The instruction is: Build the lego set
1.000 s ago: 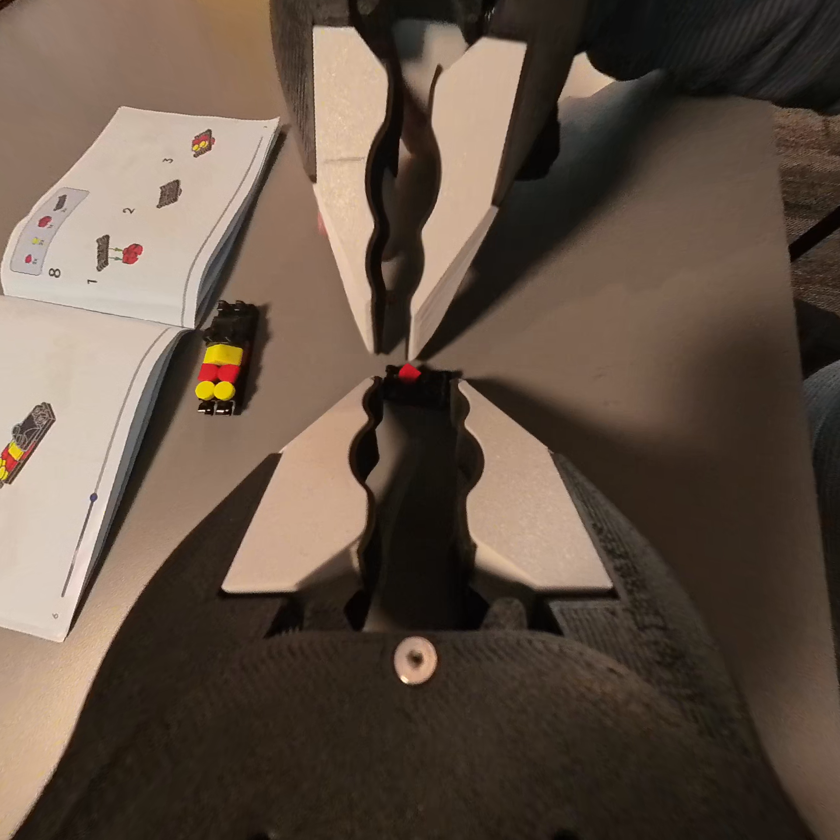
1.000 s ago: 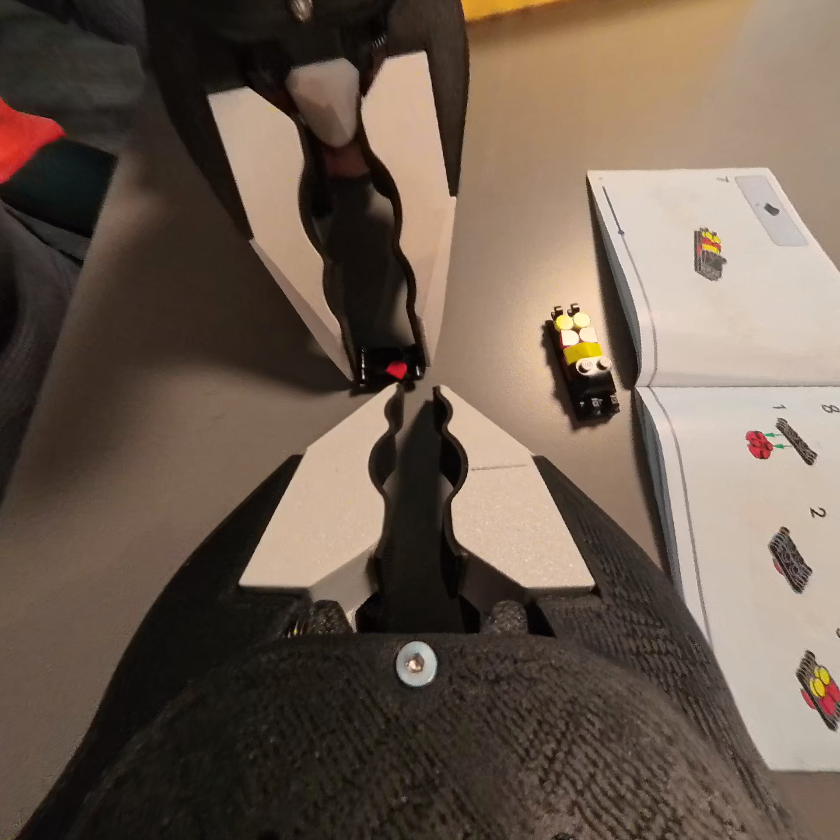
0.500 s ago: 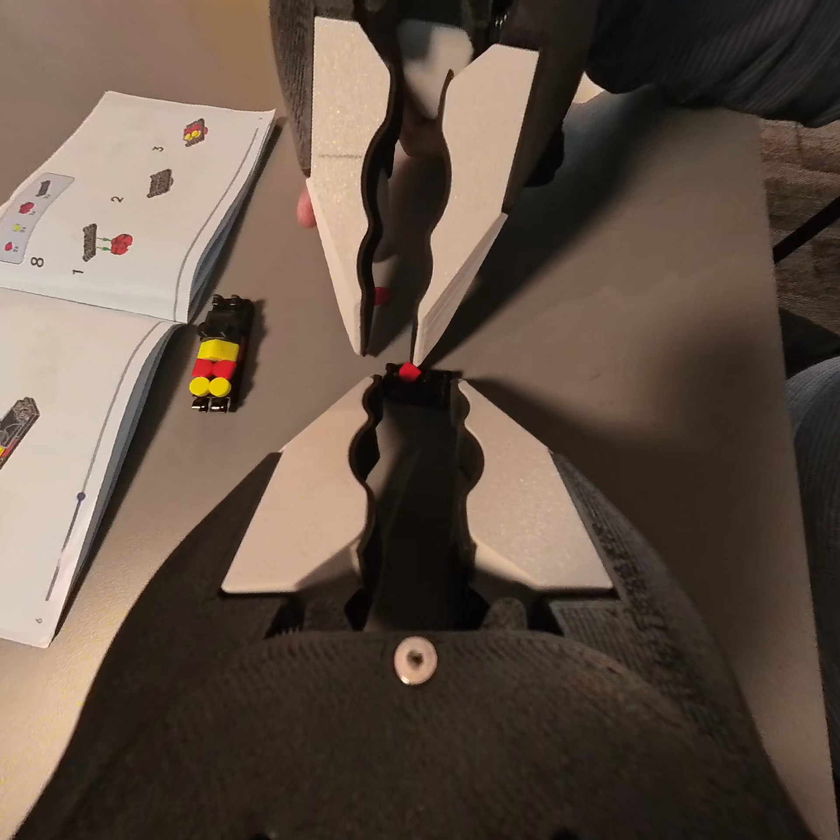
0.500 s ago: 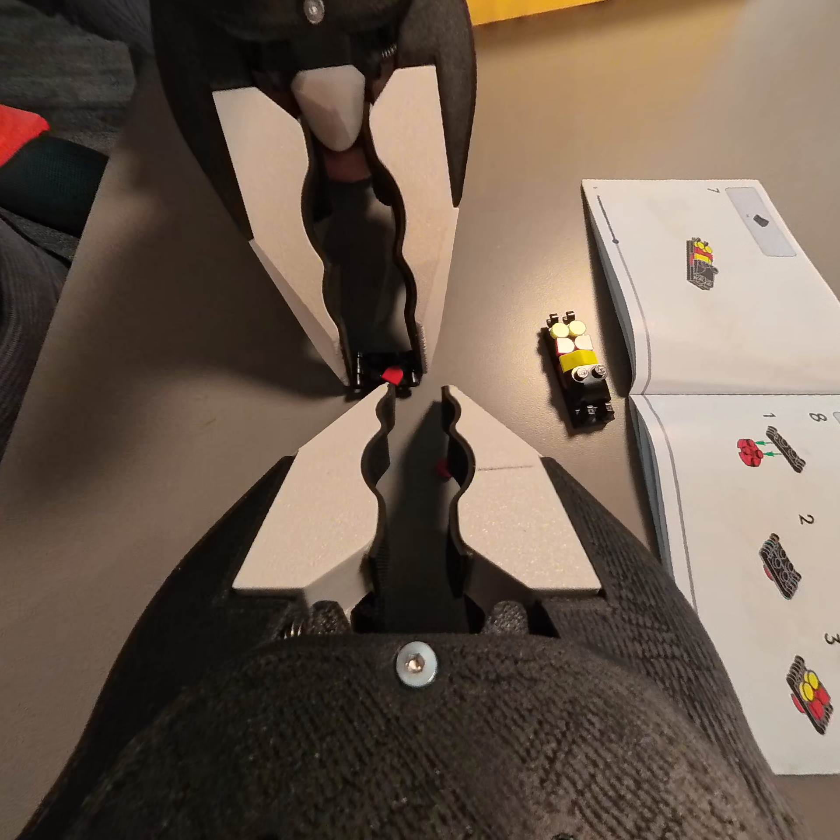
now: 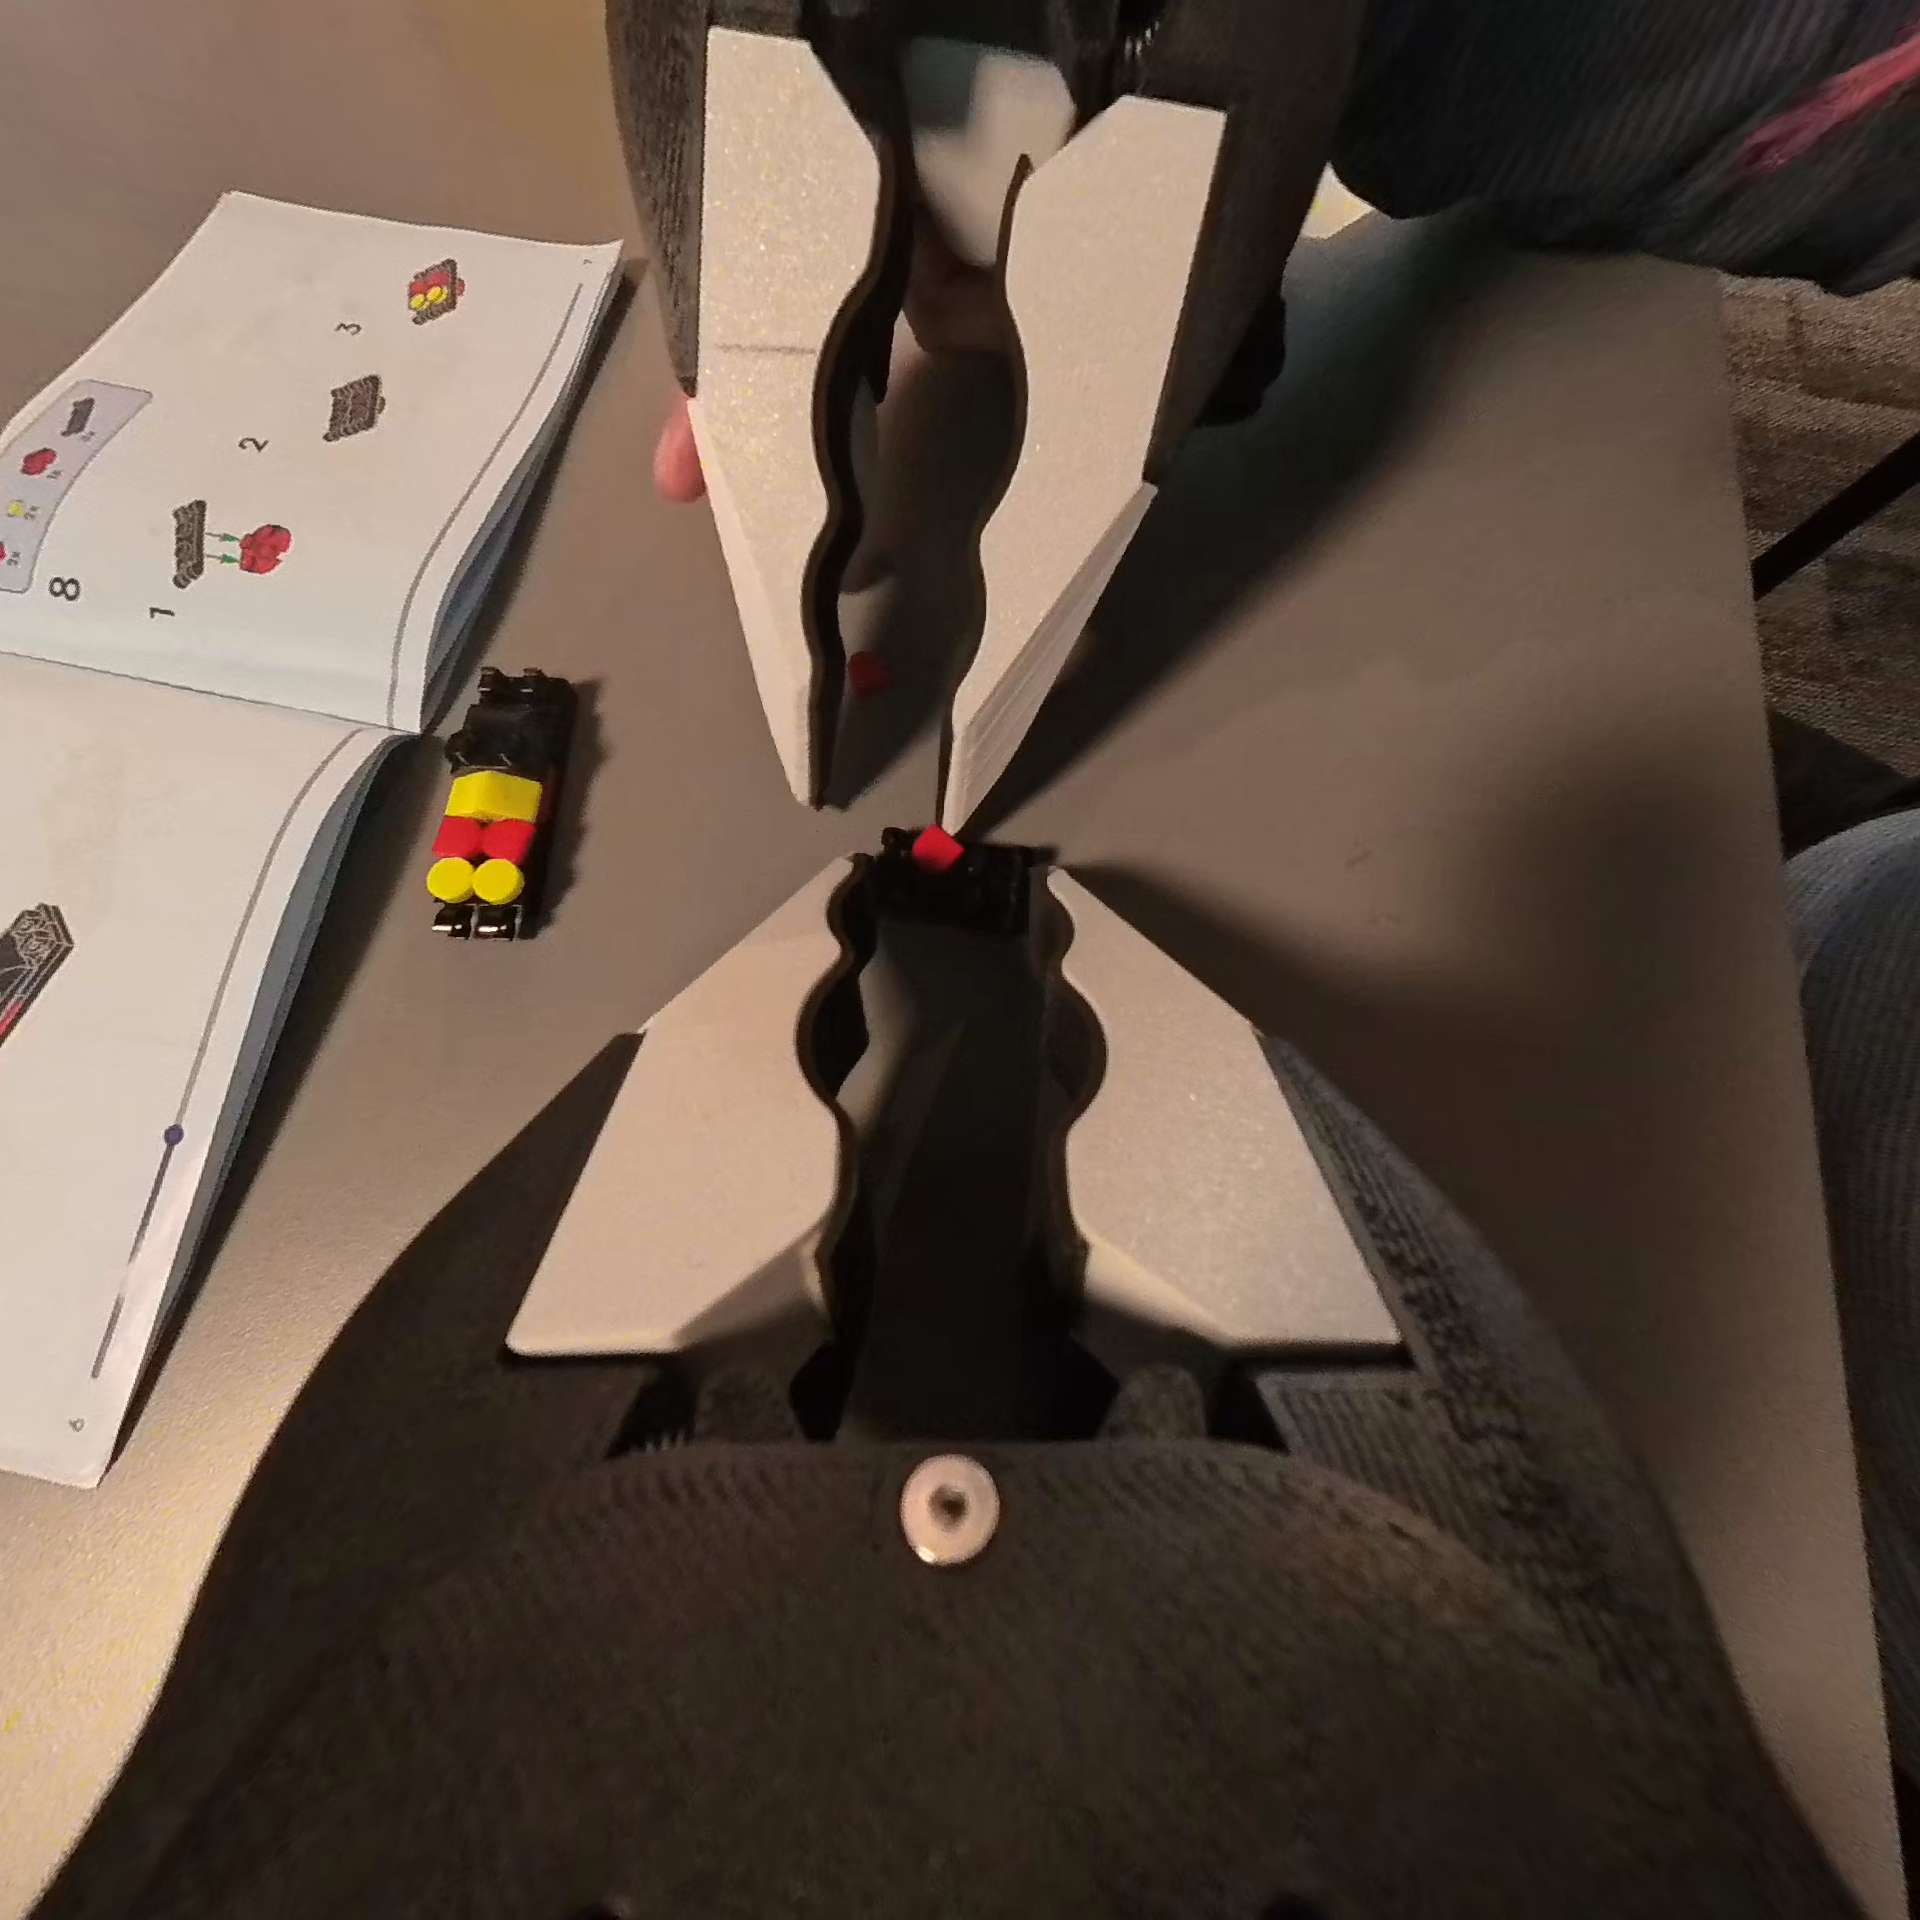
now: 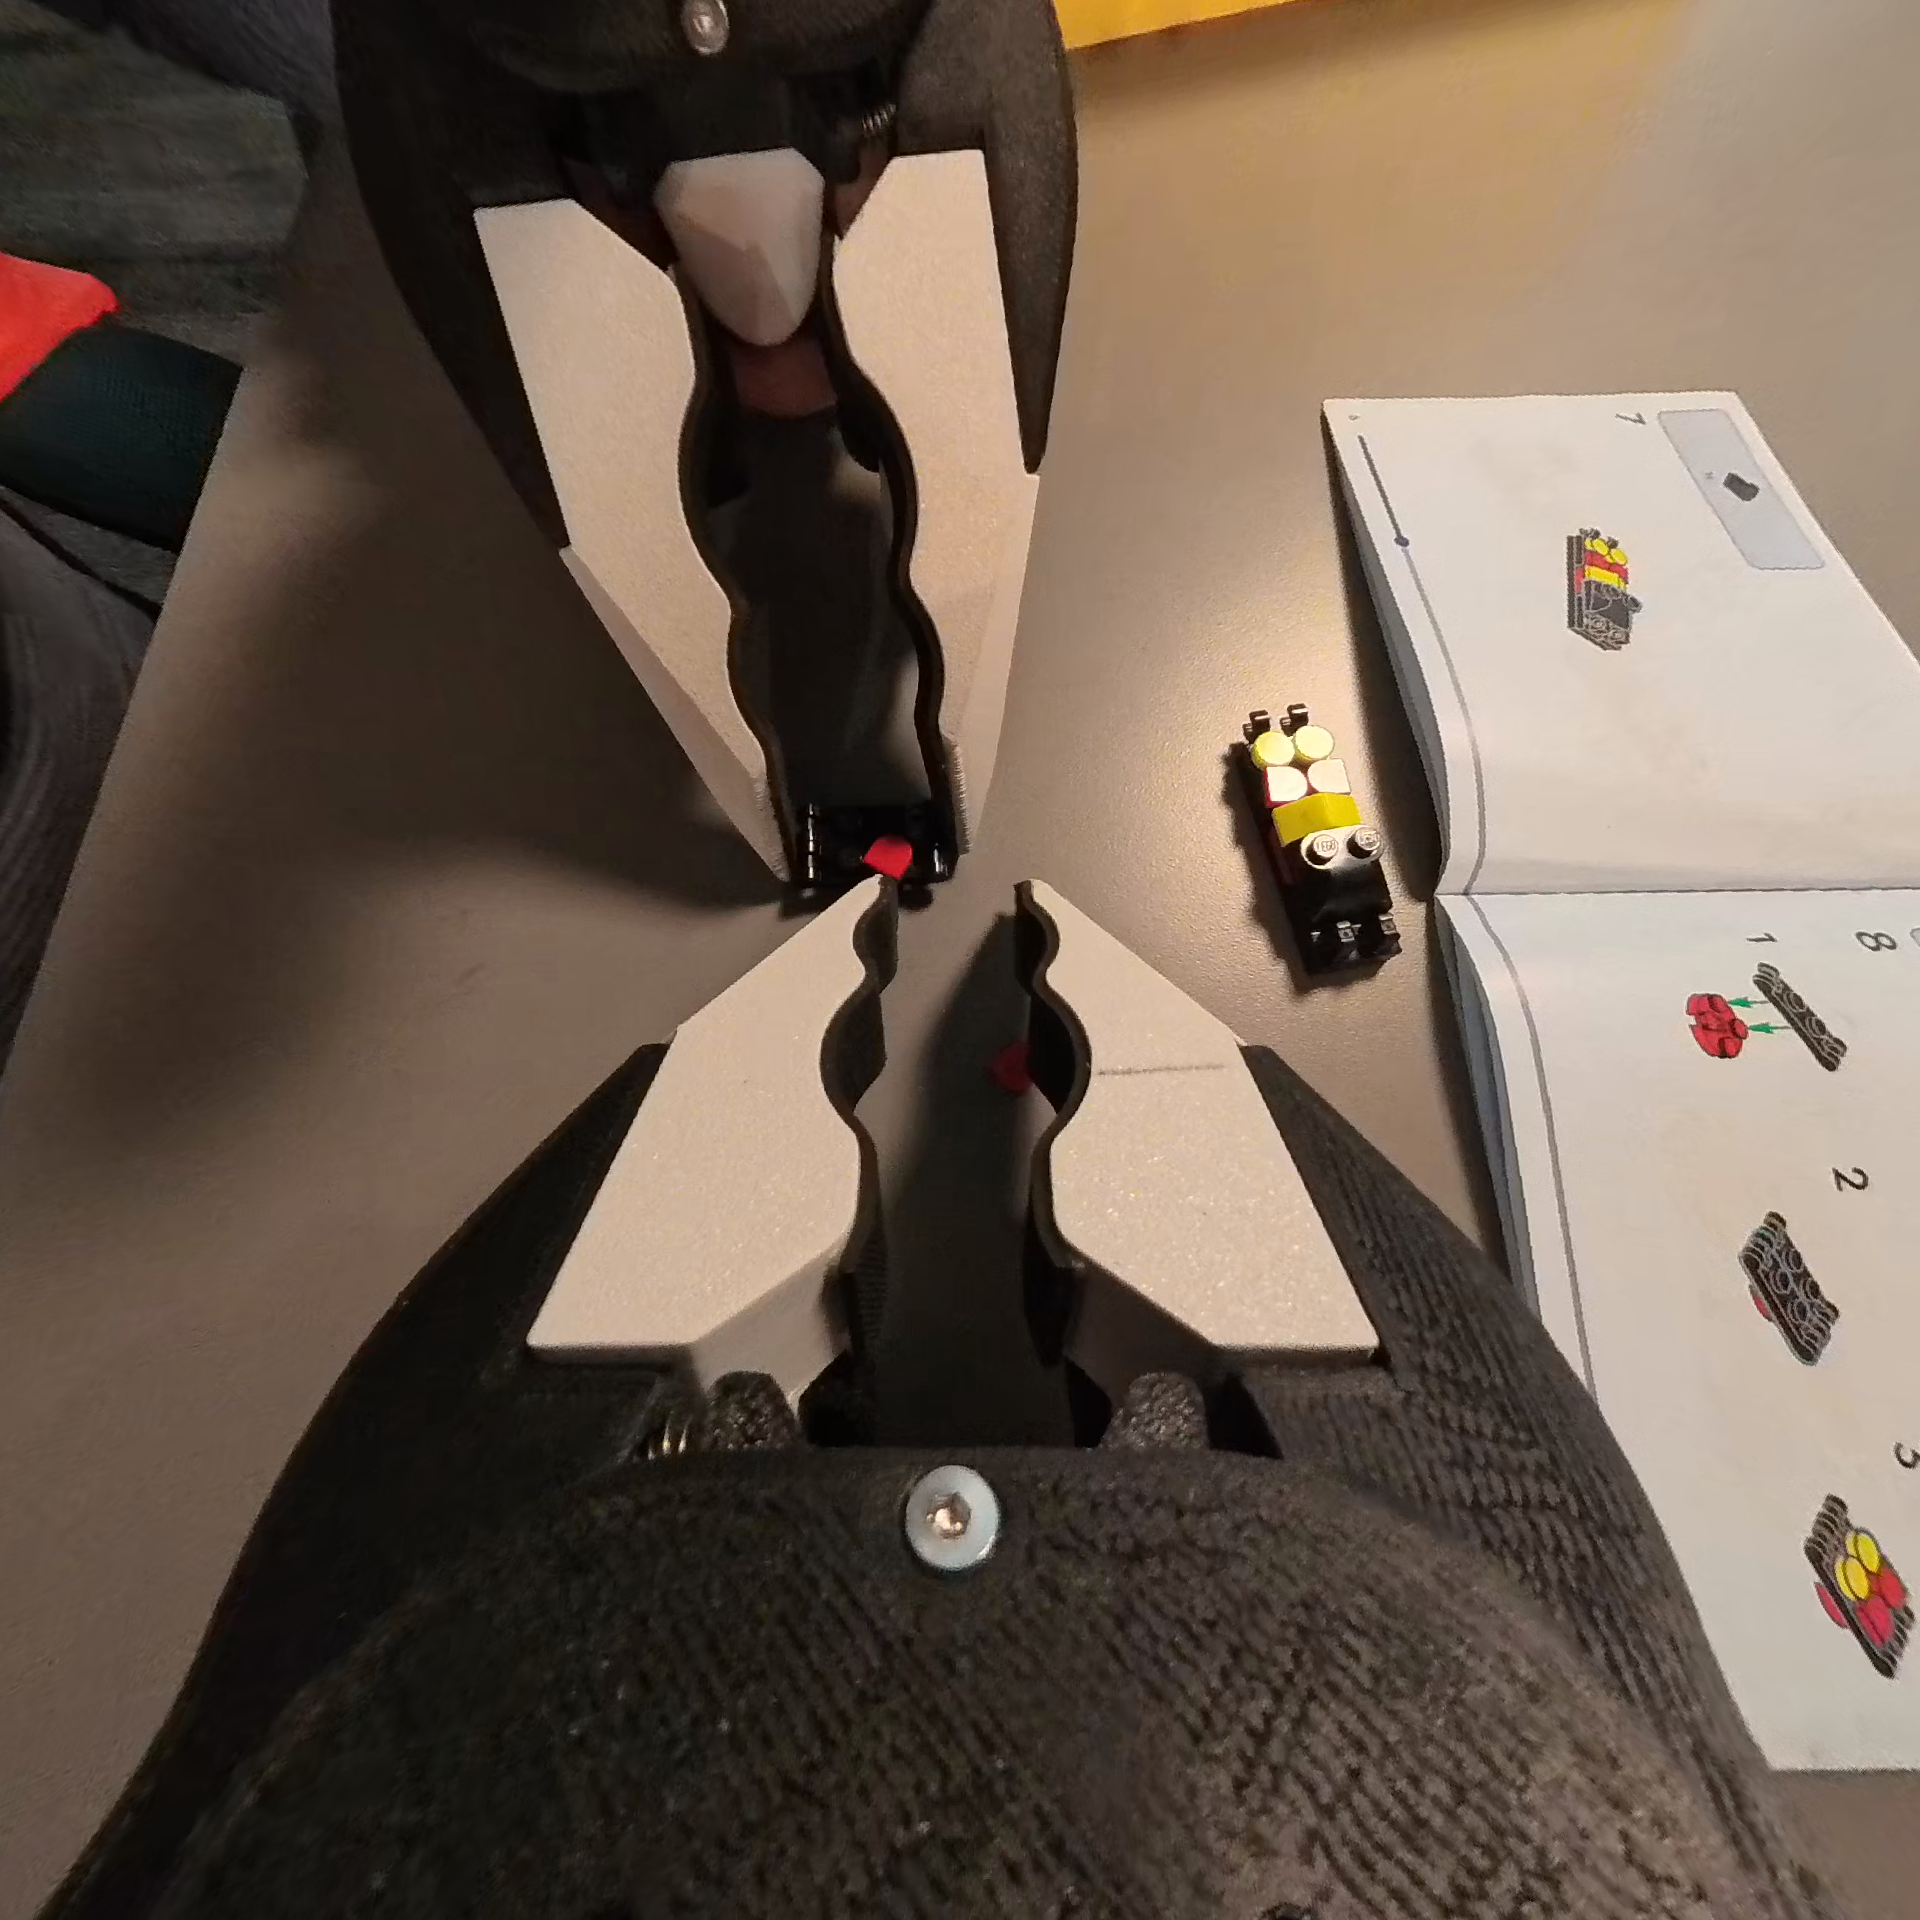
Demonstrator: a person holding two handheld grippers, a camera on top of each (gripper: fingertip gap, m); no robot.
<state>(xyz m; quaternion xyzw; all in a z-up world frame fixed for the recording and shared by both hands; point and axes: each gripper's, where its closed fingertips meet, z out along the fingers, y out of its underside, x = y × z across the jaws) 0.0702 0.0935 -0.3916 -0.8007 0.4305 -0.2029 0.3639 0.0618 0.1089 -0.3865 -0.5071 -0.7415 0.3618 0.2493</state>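
The room is dim and warm-toned, and the desk (image 5: 1403, 727) catches a soft sheen on its far side while broad, soft-edged shadows spread from under both tongs. Beside the open booklet (image 6: 1683, 727), glare washes the top studs of the small lego build (image 6: 1311, 831) nearly white in the right wrist view. The wide lens bows the booklet's edges, and the tongs' black bodies at the bottom of both views look soft, as does the sleeve (image 5: 1621, 114) beyond the desk.
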